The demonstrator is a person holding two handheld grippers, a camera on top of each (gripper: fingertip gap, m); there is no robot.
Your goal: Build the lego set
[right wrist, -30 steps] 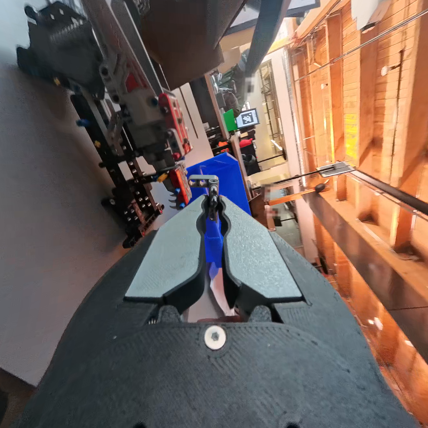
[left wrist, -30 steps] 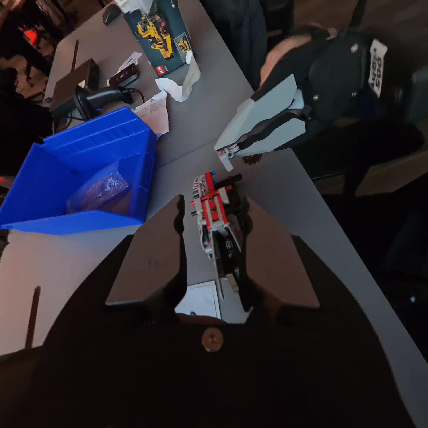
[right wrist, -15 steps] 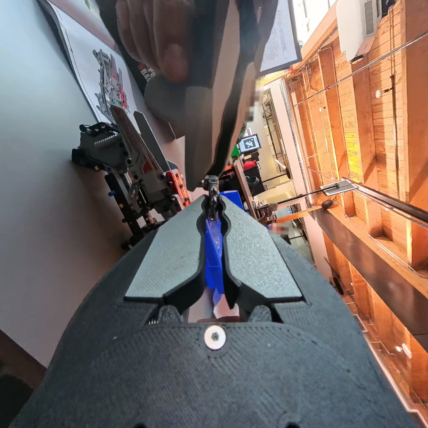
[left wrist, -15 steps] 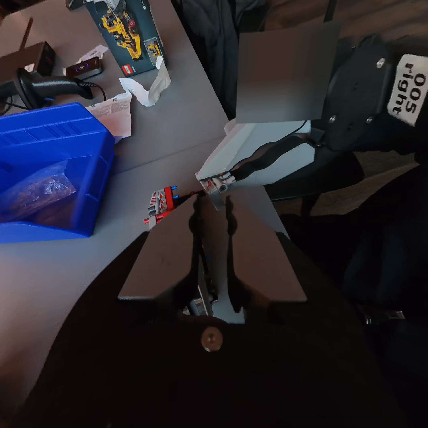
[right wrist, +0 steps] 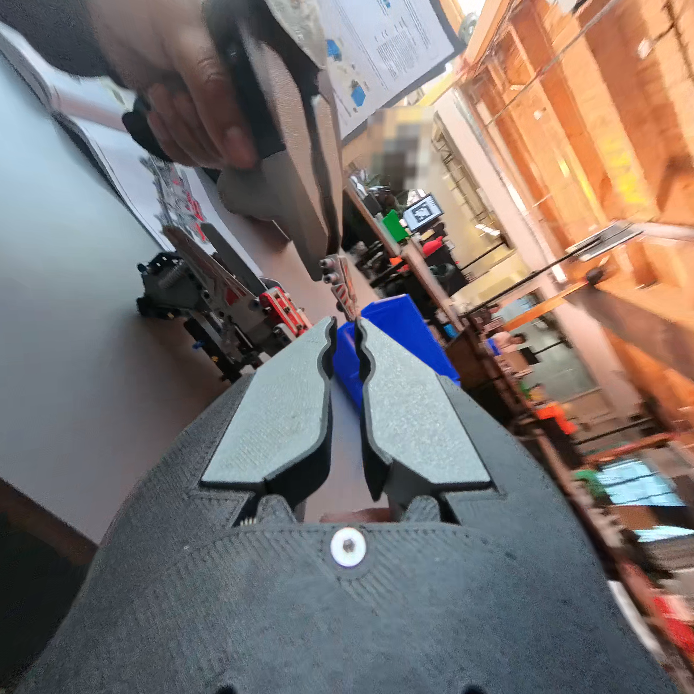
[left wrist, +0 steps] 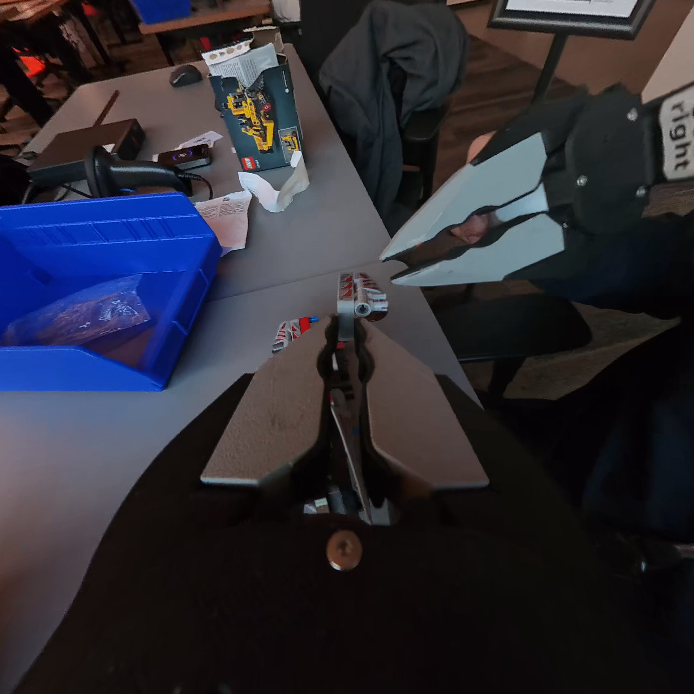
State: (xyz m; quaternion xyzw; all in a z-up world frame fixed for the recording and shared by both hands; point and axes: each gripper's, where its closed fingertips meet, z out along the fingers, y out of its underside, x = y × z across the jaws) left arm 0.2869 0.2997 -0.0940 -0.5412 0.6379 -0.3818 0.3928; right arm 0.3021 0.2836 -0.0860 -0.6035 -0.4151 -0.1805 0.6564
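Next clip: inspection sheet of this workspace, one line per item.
Surface: grey table.
Job's things: grey-red lego piece; lego model and instruction booklet on table.
Clutter: blue bin holding a plastic bag; lego box; torn paper; barcode scanner.
Grippers: left hand-held gripper shut on lego piece; right hand-held gripper open, empty.
Cables: scanner cable.
Surroundings: jacket over chair; brick wall.
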